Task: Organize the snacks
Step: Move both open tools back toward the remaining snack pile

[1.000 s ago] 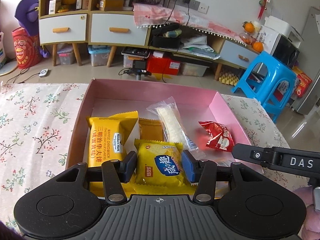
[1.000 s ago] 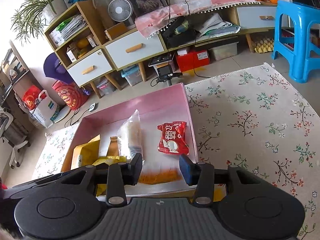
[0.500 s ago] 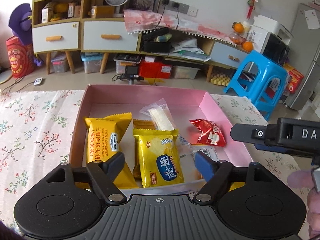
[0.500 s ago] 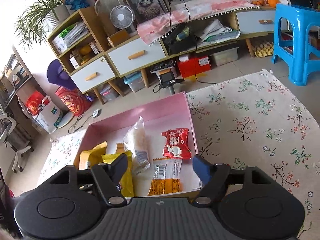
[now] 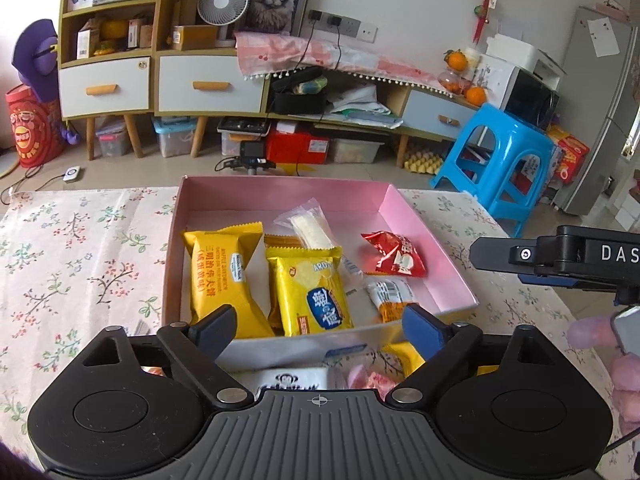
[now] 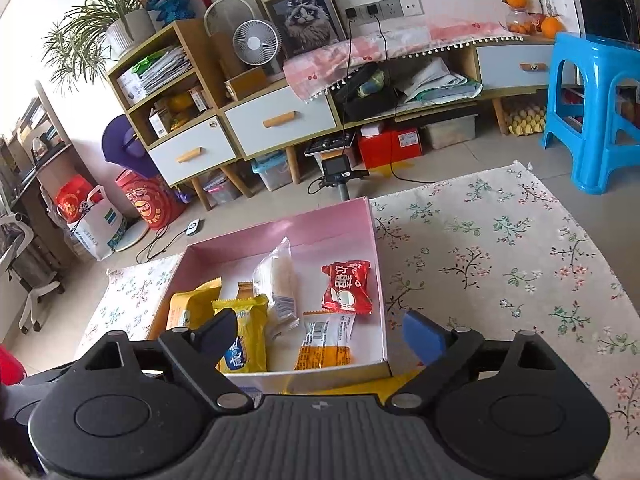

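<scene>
Loose packets (image 5: 360, 376) half-hidden behind the left gripper (image 5: 320, 330) — prints unreadable

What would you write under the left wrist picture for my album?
Open left gripper above the pink cardboard box of snacks: yellow waffle packet, red crinkly packet, clear wafer wrapper.

Both hand-held grippers (image 5: 318, 326) (image 6: 320, 332) opened, releasing their snack packets.

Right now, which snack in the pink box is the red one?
The small red packet by the box's right wall. The rest are yellow, orange or clear: the two yellow packs lie on the left.
</scene>
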Demonstrator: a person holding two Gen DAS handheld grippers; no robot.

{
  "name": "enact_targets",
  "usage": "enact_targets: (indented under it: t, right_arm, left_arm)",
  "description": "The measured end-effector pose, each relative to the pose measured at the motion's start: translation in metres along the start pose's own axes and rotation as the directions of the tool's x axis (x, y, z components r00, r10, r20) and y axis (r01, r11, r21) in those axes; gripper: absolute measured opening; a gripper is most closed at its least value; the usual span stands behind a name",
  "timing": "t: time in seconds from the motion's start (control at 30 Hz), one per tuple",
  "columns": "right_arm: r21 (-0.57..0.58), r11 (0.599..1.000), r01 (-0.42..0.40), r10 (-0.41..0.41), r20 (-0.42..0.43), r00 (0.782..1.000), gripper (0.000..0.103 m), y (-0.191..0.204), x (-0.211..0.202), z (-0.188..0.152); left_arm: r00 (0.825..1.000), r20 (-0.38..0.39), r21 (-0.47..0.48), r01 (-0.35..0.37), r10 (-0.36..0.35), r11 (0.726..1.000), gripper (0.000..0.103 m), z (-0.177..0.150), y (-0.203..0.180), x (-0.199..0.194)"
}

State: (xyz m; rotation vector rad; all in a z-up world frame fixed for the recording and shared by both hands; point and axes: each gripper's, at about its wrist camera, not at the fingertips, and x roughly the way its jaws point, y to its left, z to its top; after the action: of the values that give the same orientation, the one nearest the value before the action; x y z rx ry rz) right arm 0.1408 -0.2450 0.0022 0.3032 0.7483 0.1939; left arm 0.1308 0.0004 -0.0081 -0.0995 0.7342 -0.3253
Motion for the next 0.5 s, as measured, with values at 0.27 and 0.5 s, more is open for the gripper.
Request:
enact_targets:
  t: [0.27,0.5]
  right_arm:
    - [-0.033,0.999,0.020,-0.020,-0.001,1.000,0.087,0.003,-0.016,-0.008]
    - [-0.064,0.997,0.035,-0.036,-0.009,0.999,0.089,0.006,-0.026,-0.018]
  left_arm:
    - [1.000,-0.004,-0.001,0.000,0.000,1.000,0.098,-0.012,0.000,-0.019]
    - [1.000,-0.023,0.003,-0.017,0.017,1.000,0.100,-0.028,0.004,-0.033]
